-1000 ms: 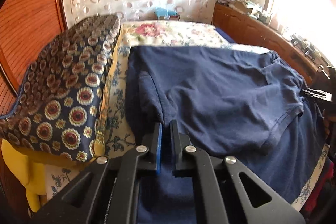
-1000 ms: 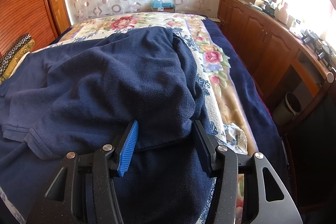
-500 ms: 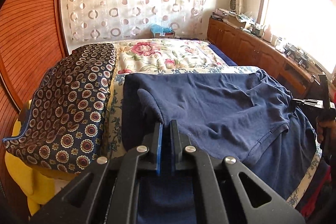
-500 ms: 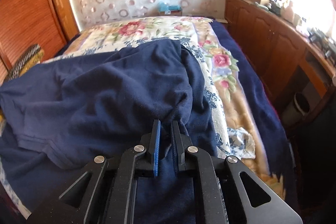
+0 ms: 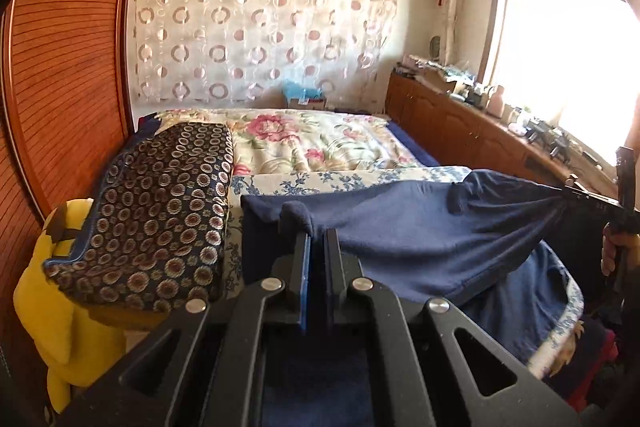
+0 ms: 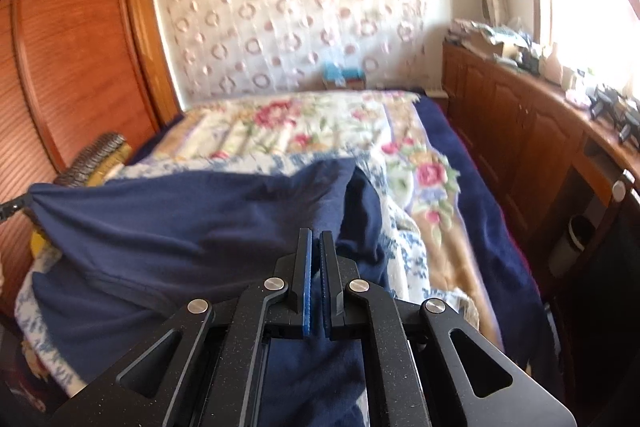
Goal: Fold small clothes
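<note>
Your left gripper (image 5: 316, 239) and right gripper (image 6: 316, 239) both clamped on navy soft-knit garment (image 5: 420, 223), stretched above floral bedspread (image 5: 320, 143); lift step in hand; next, carry held edge across evenly

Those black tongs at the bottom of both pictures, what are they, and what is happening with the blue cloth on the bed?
They are hand-held grippers, one in each of a person's hands, and each carries a camera looking along its two fingers. So one picture looks out from the left gripper, the other from the right gripper. Both are shut on a navy garment, which hangs stretched between them above the bed. In the left view you can see the right gripper at the far right edge, pinching the other end. A dark patterned cushion lies beside the garment, with something yellow under it. A wooden cabinet runs along the window side.
</note>
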A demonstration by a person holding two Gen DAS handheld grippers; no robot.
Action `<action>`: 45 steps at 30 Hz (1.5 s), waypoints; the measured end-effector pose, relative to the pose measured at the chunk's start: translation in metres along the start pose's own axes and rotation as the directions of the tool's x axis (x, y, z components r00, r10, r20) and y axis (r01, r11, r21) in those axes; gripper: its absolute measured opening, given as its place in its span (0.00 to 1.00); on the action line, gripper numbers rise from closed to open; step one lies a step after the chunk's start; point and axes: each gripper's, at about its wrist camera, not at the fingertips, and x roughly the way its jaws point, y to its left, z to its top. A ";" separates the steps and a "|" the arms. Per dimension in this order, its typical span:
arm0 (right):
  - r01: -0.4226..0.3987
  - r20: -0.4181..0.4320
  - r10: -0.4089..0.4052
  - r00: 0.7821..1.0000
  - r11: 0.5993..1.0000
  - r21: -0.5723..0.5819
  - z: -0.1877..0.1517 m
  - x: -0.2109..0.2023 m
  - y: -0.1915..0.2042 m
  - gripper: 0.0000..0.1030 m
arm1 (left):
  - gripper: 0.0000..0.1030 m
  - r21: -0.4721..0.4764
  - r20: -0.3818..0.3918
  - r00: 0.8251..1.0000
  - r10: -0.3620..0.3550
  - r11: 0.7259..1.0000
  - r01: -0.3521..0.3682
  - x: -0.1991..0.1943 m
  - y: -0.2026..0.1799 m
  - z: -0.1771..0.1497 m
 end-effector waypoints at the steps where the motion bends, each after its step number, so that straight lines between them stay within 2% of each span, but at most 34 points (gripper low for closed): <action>1: -0.008 0.010 0.008 1.000 1.000 -0.004 0.000 -0.011 0.001 0.01 | 0.03 -0.001 0.003 1.000 -0.004 1.000 0.004 -0.006 0.001 -0.001; 7: -0.033 0.035 0.034 0.999 0.999 -0.015 -0.012 -0.056 0.006 0.01 | 0.03 0.000 -0.001 1.000 -0.006 1.000 0.006 -0.039 0.004 -0.020; 10: -0.030 0.015 0.030 0.999 0.999 -0.015 -0.028 -0.067 0.005 0.01 | 0.03 -0.008 -0.037 0.999 0.011 1.000 -0.011 -0.042 0.009 -0.040; 12: -0.017 -0.021 0.016 1.000 1.000 -0.014 -0.043 -0.062 0.004 0.01 | 0.03 -0.014 -0.081 0.996 0.029 0.999 -0.030 -0.036 0.014 -0.054; 17: -0.001 -0.099 0.004 0.995 1.000 0.032 -0.078 -0.040 -0.005 0.01 | 0.03 -0.052 -0.176 0.984 0.015 0.998 -0.025 -0.017 0.017 -0.082; 20: 0.022 -0.123 -0.019 0.992 0.999 0.029 -0.091 -0.030 -0.004 0.01 | 0.04 -0.062 -0.198 0.980 0.011 0.998 -0.024 -0.014 0.012 -0.093; 26: 0.048 -0.138 -0.045 0.989 0.999 0.012 -0.097 -0.027 -0.003 0.01 | 0.07 -0.079 -0.241 0.970 0.035 0.995 -0.055 -0.011 0.017 -0.114; 36: 0.023 -0.149 -0.022 0.989 1.000 0.008 -0.102 -0.021 0.005 0.02 | 0.12 -0.065 -0.295 0.952 0.077 0.993 -0.101 0.001 0.020 -0.128; 45: -0.003 -0.158 0.003 0.987 1.000 -0.003 -0.106 -0.016 0.014 0.03 | 0.16 -0.015 -0.290 0.947 0.136 0.989 -0.147 0.010 0.013 -0.132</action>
